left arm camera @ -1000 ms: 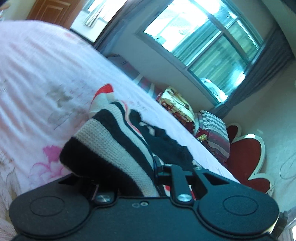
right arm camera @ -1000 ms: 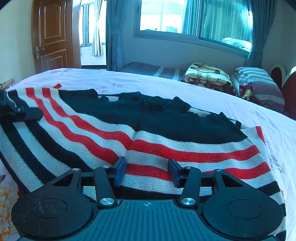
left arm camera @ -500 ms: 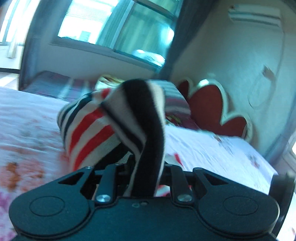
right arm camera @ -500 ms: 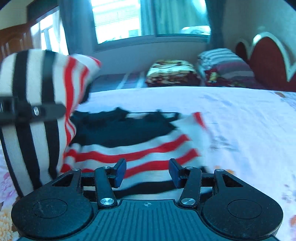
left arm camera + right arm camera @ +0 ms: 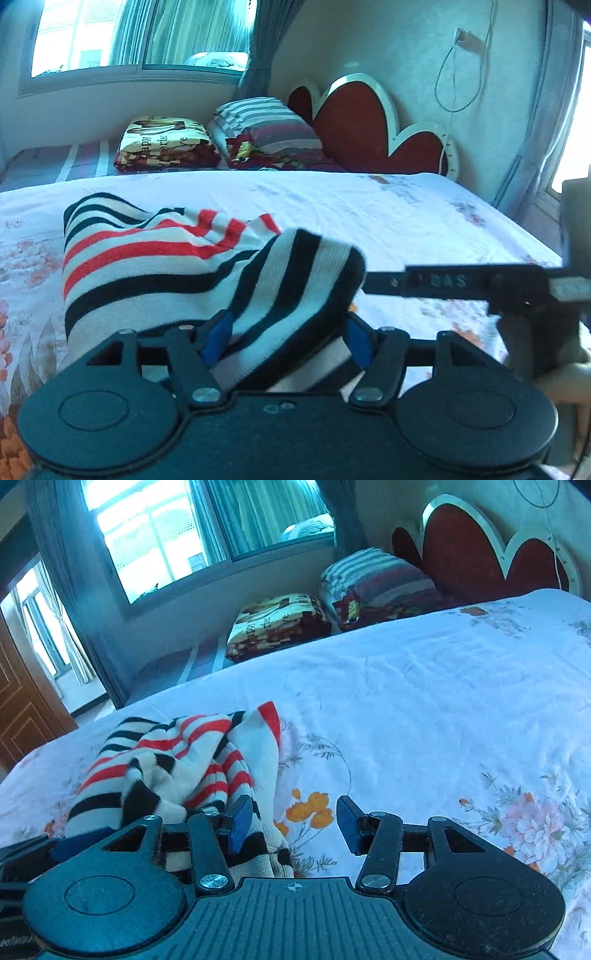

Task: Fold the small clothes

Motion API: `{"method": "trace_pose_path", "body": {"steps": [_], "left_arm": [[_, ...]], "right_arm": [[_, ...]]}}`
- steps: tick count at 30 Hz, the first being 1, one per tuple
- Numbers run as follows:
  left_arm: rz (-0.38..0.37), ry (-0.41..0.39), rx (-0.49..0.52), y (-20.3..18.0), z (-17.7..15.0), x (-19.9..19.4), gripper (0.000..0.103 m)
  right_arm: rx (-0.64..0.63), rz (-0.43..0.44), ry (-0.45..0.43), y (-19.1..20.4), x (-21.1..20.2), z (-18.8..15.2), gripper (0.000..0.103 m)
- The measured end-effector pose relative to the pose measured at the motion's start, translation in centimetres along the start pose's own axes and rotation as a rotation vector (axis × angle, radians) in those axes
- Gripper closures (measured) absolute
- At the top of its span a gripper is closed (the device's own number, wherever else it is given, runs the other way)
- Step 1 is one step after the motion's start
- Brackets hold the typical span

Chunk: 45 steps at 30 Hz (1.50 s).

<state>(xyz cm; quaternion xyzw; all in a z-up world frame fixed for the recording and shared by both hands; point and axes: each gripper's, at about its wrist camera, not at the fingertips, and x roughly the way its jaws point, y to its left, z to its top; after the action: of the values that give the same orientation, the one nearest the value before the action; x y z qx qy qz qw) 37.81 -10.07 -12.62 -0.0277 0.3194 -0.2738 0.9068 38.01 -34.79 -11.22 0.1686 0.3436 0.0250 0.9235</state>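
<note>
A small knit sweater [image 5: 155, 266] with black, white and red stripes lies bunched on the floral bed sheet [image 5: 369, 214]. In the left wrist view my left gripper [image 5: 288, 341] stands open, and a fold of the sweater lies loosely between its blue pads. The right gripper's body shows at that view's right edge [image 5: 480, 284]. In the right wrist view the sweater [image 5: 177, 768] is heaped at the lower left. My right gripper [image 5: 291, 823] is open and empty, over the sheet just right of the heap.
Folded blankets and a striped pillow [image 5: 266, 125] lie at the far side of the bed. A red scalloped headboard [image 5: 369, 122] stands against the wall. A window [image 5: 207, 528] and a wooden door [image 5: 18, 709] are behind.
The left gripper swung the lifted sweater part over onto the rest and opened. The right gripper moved right, off the sweater. The sweater went from spread flat to a bunched heap.
</note>
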Motion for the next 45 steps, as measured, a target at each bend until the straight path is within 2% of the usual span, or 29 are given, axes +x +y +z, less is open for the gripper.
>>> {"method": "trace_pose_path", "body": {"steps": [2, 3, 4, 5, 8, 10, 13, 15, 17, 18, 19, 23, 26, 27, 28, 32, 34, 37, 39, 42, 45], "left_arm": [[-0.028, -0.026, -0.05, 0.0, 0.1, -1.6, 0.038], [-0.029, -0.046, -0.068, 0.3, 0.2, -2.4, 0.037], [-0.014, -0.068, -0.08, 0.7, 0.3, -3.4, 0.034], [0.017, -0.094, -0.1, 1.1, 0.5, -4.2, 0.032], [0.139, -0.135, -0.193, 3.8, 0.6, -5.9, 0.032], [0.216, -0.105, -0.241, 5.8, 0.5, -5.3, 0.033], [0.251, -0.023, -0.326, 8.5, 0.1, -3.6, 0.035], [0.236, 0.018, -0.336, 9.1, -0.5, -2.5, 0.035], [0.229, 0.054, -0.31, 8.7, -1.6, -1.9, 0.036], [0.222, 0.065, -0.302, 8.6, -1.9, -1.4, 0.035], [0.22, 0.073, -0.303, 8.5, -2.2, -1.2, 0.035], [0.22, 0.082, -0.307, 8.4, -2.8, -0.9, 0.035], [0.225, 0.084, -0.294, 8.3, -2.8, -0.7, 0.034], [0.228, 0.083, -0.292, 8.3, -2.7, -0.8, 0.033], [0.23, 0.081, -0.29, 8.3, -2.7, -0.8, 0.033], [0.215, 0.054, -0.288, 7.9, -2.1, -1.4, 0.032], [0.207, 0.043, -0.268, 7.2, -1.5, -1.4, 0.032], [0.199, 0.059, -0.23, 6.2, -1.5, -0.7, 0.032], [0.213, 0.087, -0.201, 5.9, -1.9, 0.3, 0.028], [0.189, 0.118, -0.258, 7.0, -2.8, 0.9, 0.026], [0.189, 0.122, -0.256, 7.2, -2.6, 0.6, 0.026]], "right_arm": [[0.001, 0.017, -0.009, 0.3, -0.7, 0.5, 0.052], [0.006, 0.029, -0.011, 0.6, -0.6, 0.7, 0.042], [0.015, 0.046, -0.016, 0.8, -0.8, 1.0, 0.017], [0.022, 0.067, -0.027, 1.0, -1.2, 1.1, 0.009], [0.003, 0.133, -0.011, 2.5, -1.1, 1.6, 0.006], [0.0, 0.177, 0.039, 3.5, -0.2, 1.5, 0.006], [0.014, 0.19, 0.129, 4.3, 1.9, 0.7, 0.006], [0.053, 0.201, 0.168, 4.0, 3.1, 0.0, 0.006], [0.096, 0.224, 0.187, 3.6, 3.7, -0.3, 0.02], [0.116, 0.232, 0.202, 3.4, 4.2, -0.3, 0.042], [0.135, 0.237, 0.213, 3.2, 4.7, -0.2, 0.056], [0.22, 0.279, 0.243, 2.7, 6.4, 0.3, 0.057], [0.237, 0.291, 0.235, 2.8, 7.0, 1.0, 0.058], [0.234, 0.301, 0.226, 3.0, 7.0, 1.1, 0.072], [0.217, 0.302, 0.211, 3.1, 6.6, 1.3, 0.079], [0.123, 0.289, 0.112, 3.1, 3.5, 1.3, 0.083], [0.116, 0.278, 0.084, 2.2, 2.3, 0.8, 0.083], [0.144, 0.228, 0.129, 0.1, 3.0, -1.0, 0.083], [0.165, 0.214, 0.157, -0.9, 3.9, -2.4, 0.083], [0.19, 0.221, 0.158, -1.0, 3.5, -2.4, 0.083], [0.203, 0.229, 0.179, -1.2, 2.9, -1.4, 0.069]]}}
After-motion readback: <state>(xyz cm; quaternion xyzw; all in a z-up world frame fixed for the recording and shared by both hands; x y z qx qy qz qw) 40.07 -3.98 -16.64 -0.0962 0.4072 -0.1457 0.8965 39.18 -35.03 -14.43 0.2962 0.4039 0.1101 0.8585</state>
